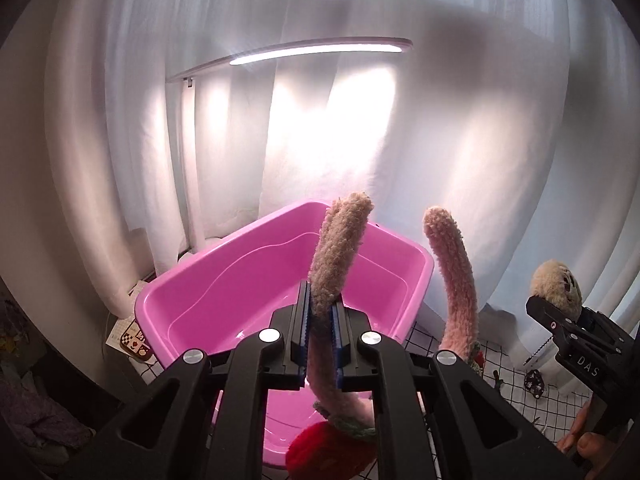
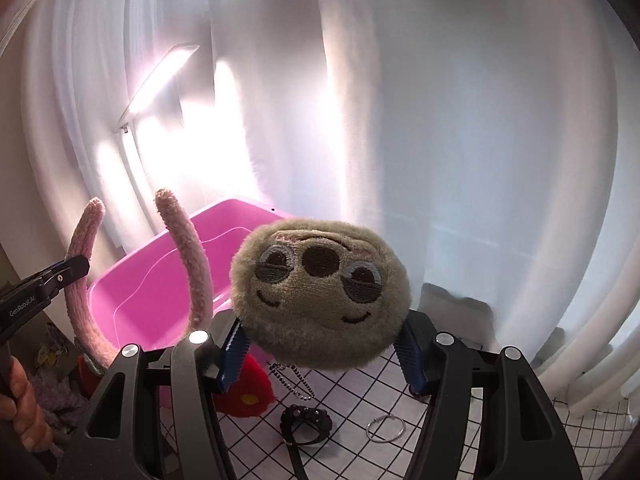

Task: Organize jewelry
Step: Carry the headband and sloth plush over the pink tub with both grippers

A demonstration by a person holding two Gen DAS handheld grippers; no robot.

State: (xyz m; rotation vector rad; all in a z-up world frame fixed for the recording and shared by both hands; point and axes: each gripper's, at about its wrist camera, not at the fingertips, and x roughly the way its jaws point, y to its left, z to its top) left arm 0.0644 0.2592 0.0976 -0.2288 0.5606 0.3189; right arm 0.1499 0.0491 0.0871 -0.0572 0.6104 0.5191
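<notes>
Here, on the left: fuzzy pink U-shaped plush headband with a red strawberry-like trim at its base, one prong pinched between the nearly closed blue pads of the left gripper, the other prong standing free to the right. Held aloft above the pink plastic rectangular tub, not yet inside it. Tub interior bare as far as visible, though partly hidden behind the gripper.

Further right: round tan plush sloth-face piece with embroidered eyes, nose and smile, clamped at its sides between the blue pads of the right gripper, jaws spread fairly wide around its bulk. Also aloft, in front of and to the right of the tub.

Below, on the white cloth with a black grid: small beaded chain, dark strap-like band, thin metal ring, all lying loose and apart from one another.

Judged early in the sorting: two plush pieces lifted, neither placed, nothing visibly in the tub. Left to do, presumably: both held items set into the tub, then chain, band and ring gathered from the cloth.
</notes>
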